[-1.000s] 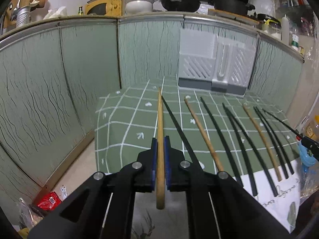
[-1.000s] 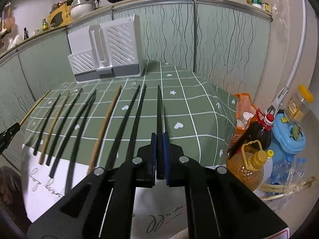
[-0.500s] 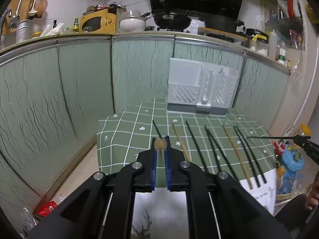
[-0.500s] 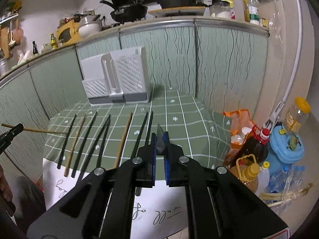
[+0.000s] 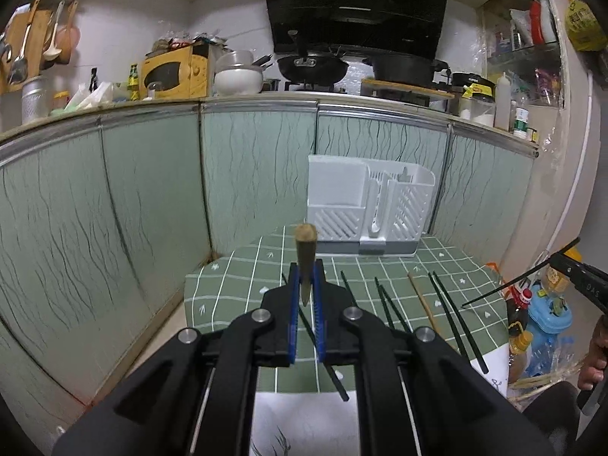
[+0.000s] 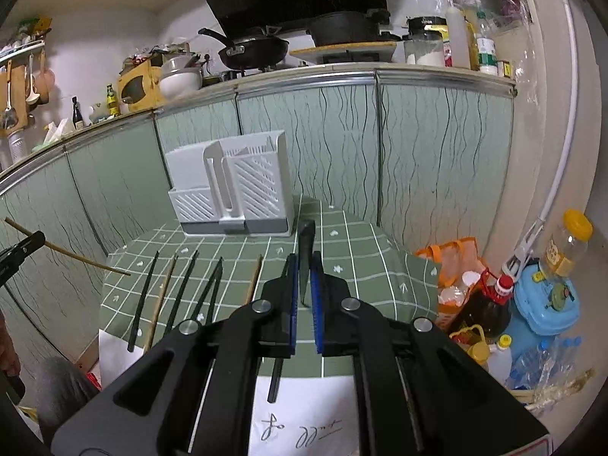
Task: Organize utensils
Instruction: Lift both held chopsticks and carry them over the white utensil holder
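My left gripper (image 5: 304, 269) is shut on a wooden chopstick (image 5: 305, 250), held in the air with its thick end toward the camera. In the right wrist view that chopstick (image 6: 76, 254) slants down out of the left gripper at the left edge. My right gripper (image 6: 303, 262) is shut on a black chopstick (image 6: 305, 250), also off the table; in the left wrist view it (image 5: 520, 275) juts from the right. Several black and wooden chopsticks (image 6: 181, 288) lie in a row on the green checked table (image 6: 361, 266). A white utensil holder (image 6: 231, 186) stands at the back.
Green cabinet doors (image 5: 152, 205) wall the table behind and at the left. Oil bottles (image 6: 490, 304), an orange bag (image 6: 452, 262) and a blue container (image 6: 547, 300) crowd the floor to the right. A white paper (image 6: 304, 414) covers the table's near edge. A person's hand (image 5: 594, 357) shows at the right.
Both grippers have risen with their chopsticks, which have lifted off the table and now hang in the air. The table and holder look smaller and lower.
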The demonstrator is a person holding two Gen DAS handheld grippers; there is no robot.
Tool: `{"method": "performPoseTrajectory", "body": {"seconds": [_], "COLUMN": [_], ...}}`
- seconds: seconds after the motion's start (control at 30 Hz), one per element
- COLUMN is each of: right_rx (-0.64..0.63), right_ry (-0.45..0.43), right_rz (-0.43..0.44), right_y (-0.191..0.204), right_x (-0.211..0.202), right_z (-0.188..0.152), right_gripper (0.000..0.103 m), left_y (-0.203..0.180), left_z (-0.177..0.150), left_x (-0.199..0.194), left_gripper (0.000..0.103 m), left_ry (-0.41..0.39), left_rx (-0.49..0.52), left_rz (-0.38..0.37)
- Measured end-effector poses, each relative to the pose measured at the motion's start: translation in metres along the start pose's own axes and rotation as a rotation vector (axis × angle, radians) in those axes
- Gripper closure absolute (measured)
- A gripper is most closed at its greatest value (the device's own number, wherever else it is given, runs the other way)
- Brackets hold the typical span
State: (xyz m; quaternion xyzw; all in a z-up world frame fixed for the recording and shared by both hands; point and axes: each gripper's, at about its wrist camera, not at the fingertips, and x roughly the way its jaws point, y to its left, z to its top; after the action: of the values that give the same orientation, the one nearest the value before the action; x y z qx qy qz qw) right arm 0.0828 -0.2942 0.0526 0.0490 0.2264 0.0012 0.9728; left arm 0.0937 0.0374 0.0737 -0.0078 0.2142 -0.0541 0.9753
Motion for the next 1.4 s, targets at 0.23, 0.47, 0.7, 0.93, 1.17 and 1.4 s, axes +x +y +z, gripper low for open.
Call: {"method": "performPoseTrajectory", "body": {"seconds": [0.23,0.47,0.7,0.93,1.17,1.4], "right_rx": [-0.032,-0.07,-0.099,-0.119,-0.16,-0.159], "right_ry": [-0.019,-0.047,-0.061,-0.073,-0.081,-0.063], "right_rz": [0.014,0.05,0.078,0.105,0.113,0.143], "right_y": [0.011,0.029,0.04,0.045,0.057,0.058], "right_x": [0.0,0.001,0.008,0.018,0.041,0.078], "right_z": [0.031,0.069,0.109,0.151,0.191,0.223], "right_gripper": [0.097,0.097,0.097,0.097,0.097,0.097], "left_y": [-0.006,-0.017,-0.031,-0.044,-0.069,-0.093], "left_z": [0.028,0.058,0.095,0.134,0.173,0.198], "left_x": [0.014,0.035,0.043,0.061,0.085,0.125], "left_gripper": [0.097,0.097,0.097,0.097,0.097,0.097], "left_ry": [0.014,0.026,-0.018,0.023,0.03,0.058], "left_rx": [0.039,0.043,0.063,0.049,0.069,0.081], "left_rz": [-0.065,-0.136,-0.184,-0.285,-0.334,-0.398]}}
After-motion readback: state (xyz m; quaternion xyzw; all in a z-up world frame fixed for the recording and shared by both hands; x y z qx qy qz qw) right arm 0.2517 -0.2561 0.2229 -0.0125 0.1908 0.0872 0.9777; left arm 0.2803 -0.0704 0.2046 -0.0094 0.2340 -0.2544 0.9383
